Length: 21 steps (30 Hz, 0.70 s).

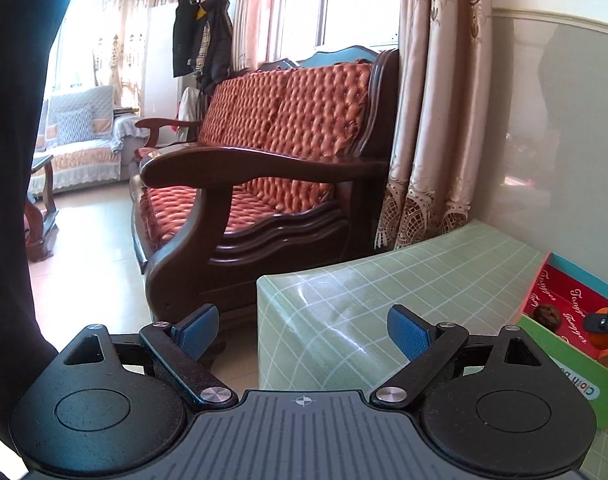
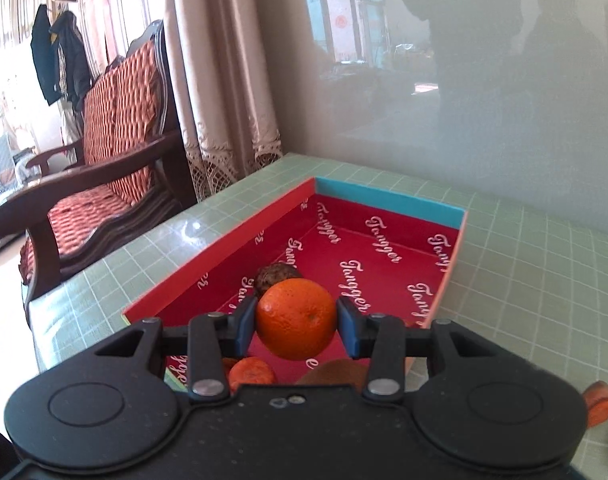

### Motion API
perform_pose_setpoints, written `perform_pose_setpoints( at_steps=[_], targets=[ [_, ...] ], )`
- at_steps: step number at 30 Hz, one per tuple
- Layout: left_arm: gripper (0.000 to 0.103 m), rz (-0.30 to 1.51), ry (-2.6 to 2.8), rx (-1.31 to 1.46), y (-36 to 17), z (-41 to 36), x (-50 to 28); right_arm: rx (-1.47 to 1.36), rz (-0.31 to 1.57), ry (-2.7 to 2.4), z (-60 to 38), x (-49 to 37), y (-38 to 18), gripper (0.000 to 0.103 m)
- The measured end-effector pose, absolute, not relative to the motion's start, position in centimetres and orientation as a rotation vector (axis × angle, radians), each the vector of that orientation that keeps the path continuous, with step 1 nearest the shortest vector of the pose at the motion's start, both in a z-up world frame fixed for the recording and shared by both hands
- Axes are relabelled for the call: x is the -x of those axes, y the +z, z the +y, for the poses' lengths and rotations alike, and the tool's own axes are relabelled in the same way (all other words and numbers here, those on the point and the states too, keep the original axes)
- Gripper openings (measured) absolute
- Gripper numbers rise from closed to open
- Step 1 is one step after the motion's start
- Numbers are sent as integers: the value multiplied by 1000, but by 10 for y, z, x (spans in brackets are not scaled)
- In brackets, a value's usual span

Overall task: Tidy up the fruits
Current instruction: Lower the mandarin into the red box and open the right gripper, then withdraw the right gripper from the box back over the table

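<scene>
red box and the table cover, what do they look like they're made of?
Red box: likely printed cardboard, matte; thin flat walls, crisp folded corners, a repeated white script print inside. Table cover: probably glossy vinyl or oilcloth, green with a white grid; it shows window glare and drapes smoothly over the table's edge in the left wrist view.

The counter (image 2: 524, 280) is covered in pale green, crossed by a grid of thin white lines. The box (image 2: 388, 200) is lined in deep red printed with repeated white script lettering; its far wall at 12 o'clock is edged in turquoise, and its side walls are rimmed in salmon pink. The orange (image 2: 296, 318) is coloured bright orange with fine dark speckles. Behind it, at 11 o'clock, a dark brown wrinkled fruit (image 2: 274, 274) is seen. Blue pads are carried on the black right tool (image 2: 297, 326) and the black left tool (image 1: 302, 330). The sofa (image 1: 280, 120) is upholstered in quilted orange-red, framed in dark brown wood. The curtain (image 1: 440, 100) is coloured beige-pink with a lace-patterned hem.
</scene>
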<state>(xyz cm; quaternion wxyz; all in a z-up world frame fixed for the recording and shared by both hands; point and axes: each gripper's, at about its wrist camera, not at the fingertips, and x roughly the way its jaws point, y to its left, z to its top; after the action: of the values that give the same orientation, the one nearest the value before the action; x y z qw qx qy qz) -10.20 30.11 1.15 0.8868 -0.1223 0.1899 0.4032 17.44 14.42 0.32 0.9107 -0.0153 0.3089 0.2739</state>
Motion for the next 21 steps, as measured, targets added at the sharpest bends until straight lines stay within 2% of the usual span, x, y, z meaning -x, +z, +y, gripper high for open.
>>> perform_pose_setpoints(
  at_steps=[5,7,12,16,21],
  targets=[
    [91,400,829,249,10,301,99,48,662,553,150,-177,-5,43],
    [91,402,823,248,11,299,98,45,663,550,149,-177,-6,48],
    [91,405,806,227,12,291,94,21,623,548,140,-173,2,51],
    [91,411,793,221,12,286,90,3,571,506,121,-166,12,67],
    [91,414,758,187,15,269,82,-19,526,436,83,-155,19,71]
  ],
)
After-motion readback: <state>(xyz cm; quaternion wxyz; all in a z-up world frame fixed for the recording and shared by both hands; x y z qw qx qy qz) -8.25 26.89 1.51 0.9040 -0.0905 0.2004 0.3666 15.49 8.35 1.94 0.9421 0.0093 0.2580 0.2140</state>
